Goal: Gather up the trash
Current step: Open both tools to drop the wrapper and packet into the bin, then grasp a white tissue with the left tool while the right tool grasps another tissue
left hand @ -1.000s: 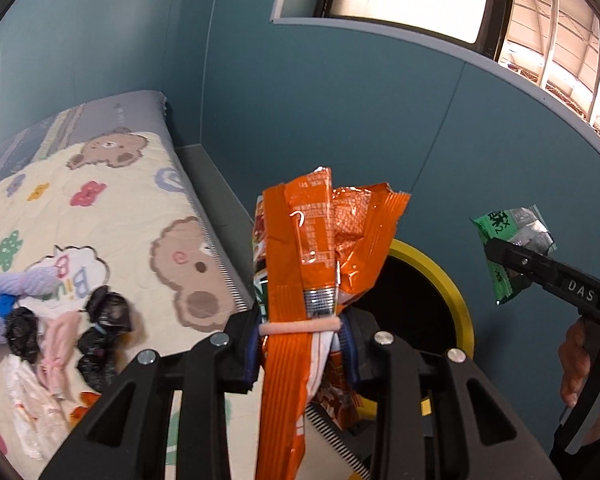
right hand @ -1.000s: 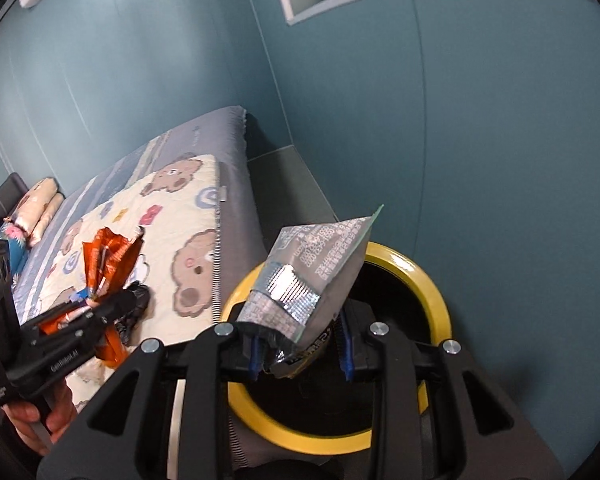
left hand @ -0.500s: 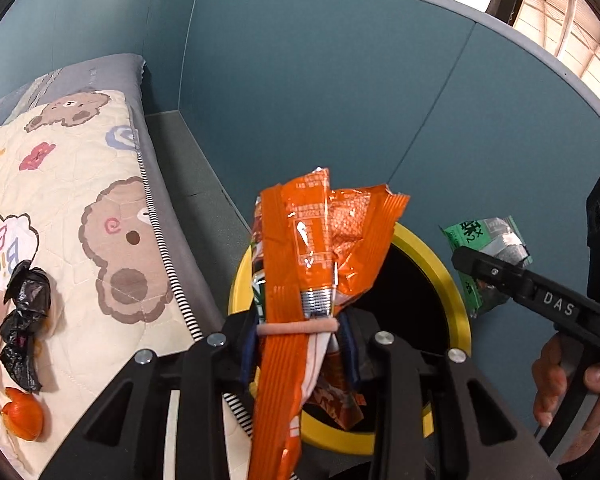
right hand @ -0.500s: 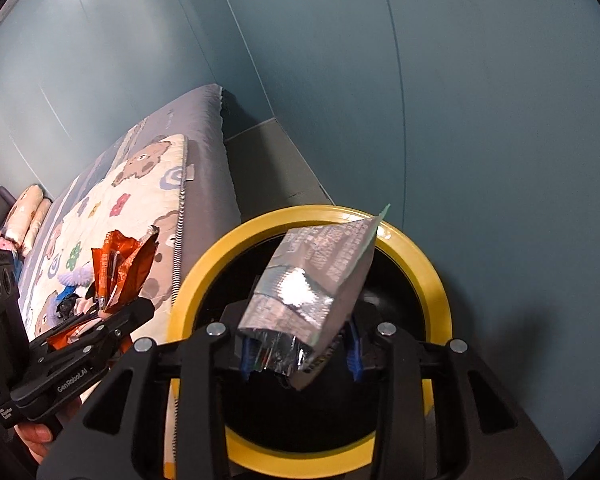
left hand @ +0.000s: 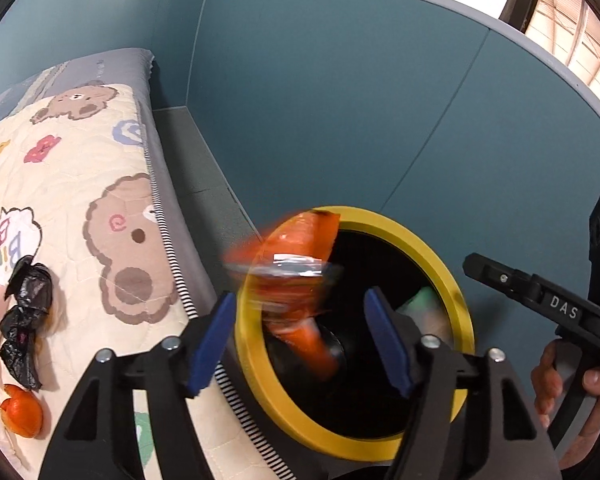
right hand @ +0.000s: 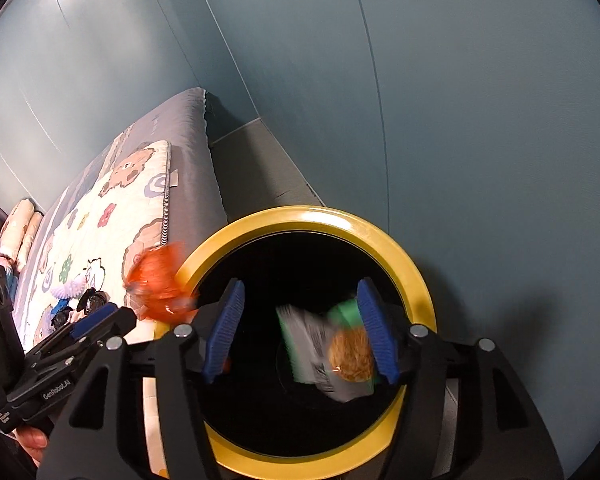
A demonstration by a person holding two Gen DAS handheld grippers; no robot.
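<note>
A black bin with a yellow rim [left hand: 452, 280] [right hand: 412, 272] stands beside the bed. My left gripper [left hand: 300, 332] is open above its left rim. An orange snack wrapper [left hand: 296, 276] falls blurred between its fingers into the bin; it also shows in the right wrist view [right hand: 160, 284]. My right gripper [right hand: 300, 332] is open over the bin's mouth. A green and silver wrapper [right hand: 324, 348] drops blurred inside the bin, seen faintly in the left wrist view [left hand: 420, 304].
A bear-print quilt [left hand: 72, 184] covers the bed at left. On it lie black crumpled bags [left hand: 24, 320], an orange peel [left hand: 20, 416], and pink and purple bits. A teal wall [left hand: 340, 100] stands close behind the bin.
Both grippers opened and let go of their wrappers, which now fall into the bin. Both grippers have moved closer over the bin.
</note>
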